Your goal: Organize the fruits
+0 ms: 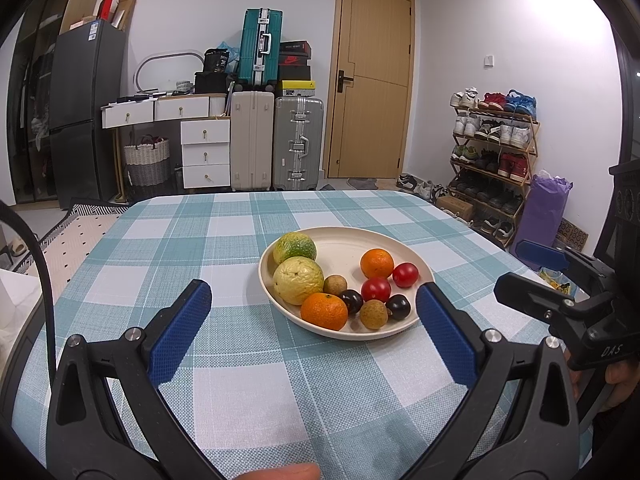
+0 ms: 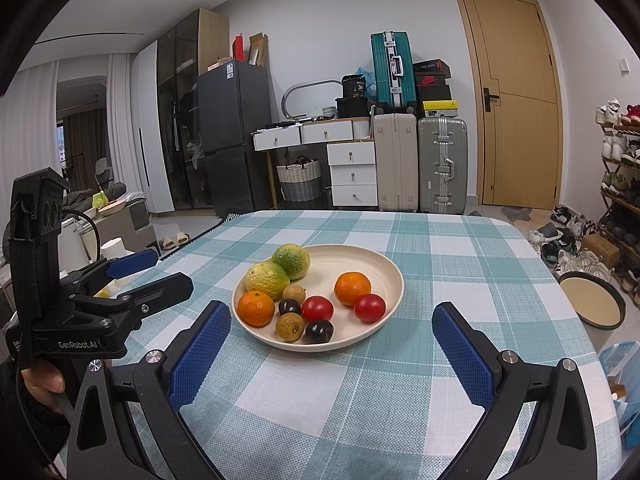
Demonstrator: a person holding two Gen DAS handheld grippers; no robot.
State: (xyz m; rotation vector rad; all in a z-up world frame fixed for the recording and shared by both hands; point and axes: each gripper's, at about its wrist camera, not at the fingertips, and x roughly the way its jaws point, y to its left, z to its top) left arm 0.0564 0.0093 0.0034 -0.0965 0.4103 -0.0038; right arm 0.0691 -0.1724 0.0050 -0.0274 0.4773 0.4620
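The surface (image 2: 440, 248), spread with a teal and white checked cloth, carries a single cream plate (image 2: 384, 268) near its middle. All the fruit in view lies on that plate, gathered by kind, which is how a sorted arrangement would look; whether it was sorted here or only awaits being taken out, this scene cannot settle.

The left gripper (image 1: 314, 312) hovers low over the cloth just short of the plate, its blue-padded fingers (image 1: 180, 328) spread wide with nothing between them, the right pad close to the plate's near rim. The right gripper (image 2: 332, 340) sits likewise in front of the plate, its fingers wide apart and empty, so both tools frame the plate without touching it.

At the plate's far left two large green-yellow citrus fruits (image 2: 267, 280) press against each other, probably because their bulk needs the deeper side. Two oranges (image 2: 352, 288) sit apart, one at the near left rim, one toward the right. Two red tomatoes (image 2: 370, 307) lie between and beside them. Smallest are two brown longans (image 2: 290, 327) and two dark plums (image 2: 319, 331), nested in the gaps at the front, where round small fruit settles.
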